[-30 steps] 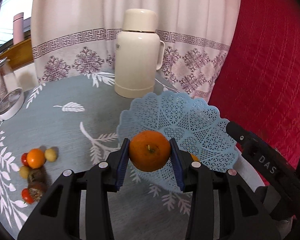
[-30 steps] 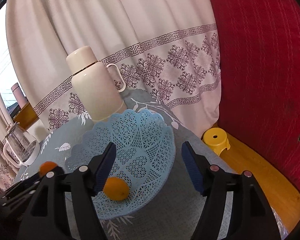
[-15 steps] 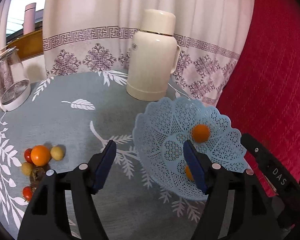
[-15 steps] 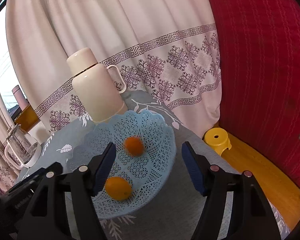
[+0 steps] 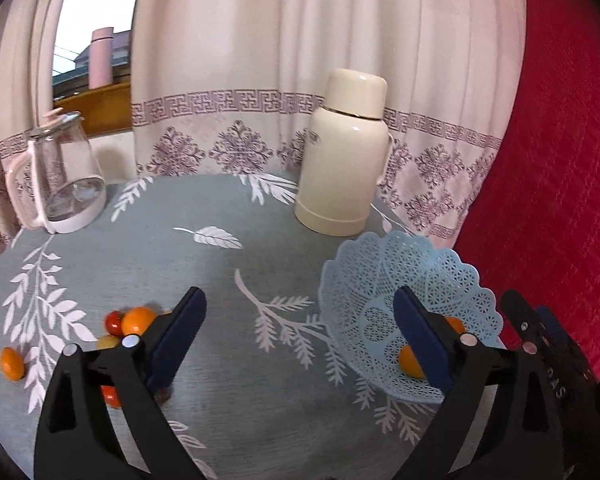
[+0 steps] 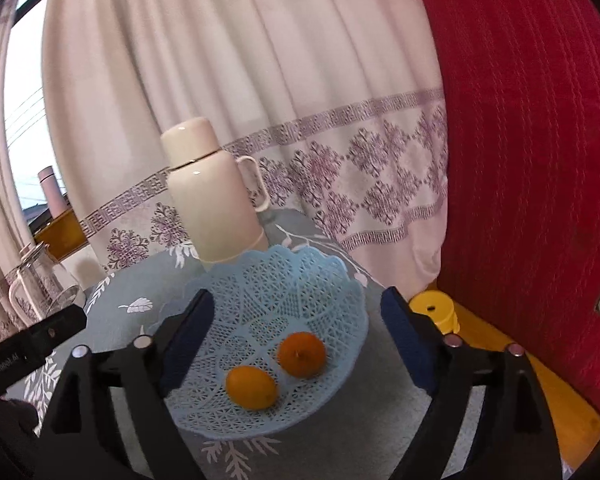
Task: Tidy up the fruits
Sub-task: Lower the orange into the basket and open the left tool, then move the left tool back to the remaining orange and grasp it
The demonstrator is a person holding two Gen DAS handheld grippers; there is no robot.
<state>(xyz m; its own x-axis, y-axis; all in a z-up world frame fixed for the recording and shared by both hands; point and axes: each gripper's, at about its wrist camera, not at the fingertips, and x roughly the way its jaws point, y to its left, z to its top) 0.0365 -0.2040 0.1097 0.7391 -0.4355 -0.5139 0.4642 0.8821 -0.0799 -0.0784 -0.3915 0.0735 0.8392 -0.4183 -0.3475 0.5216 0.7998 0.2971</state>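
the blue lattice basket (image 6: 284,280) sits at the right edge of the worktop (image 5: 228,264), just in front of the cream flask (image 5: 342,152). two oranges (image 6: 302,354) lie inside it, apart from its rim. the left gripper (image 5: 300,336) has its jaws opening wide over bare cloth, nothing between them. the right gripper (image 6: 296,340) frames the basket, jaws opening, gripping nothing. loose fruits (image 5: 138,320) cluster near the worktop's left side, with open cloth between them and the basket.
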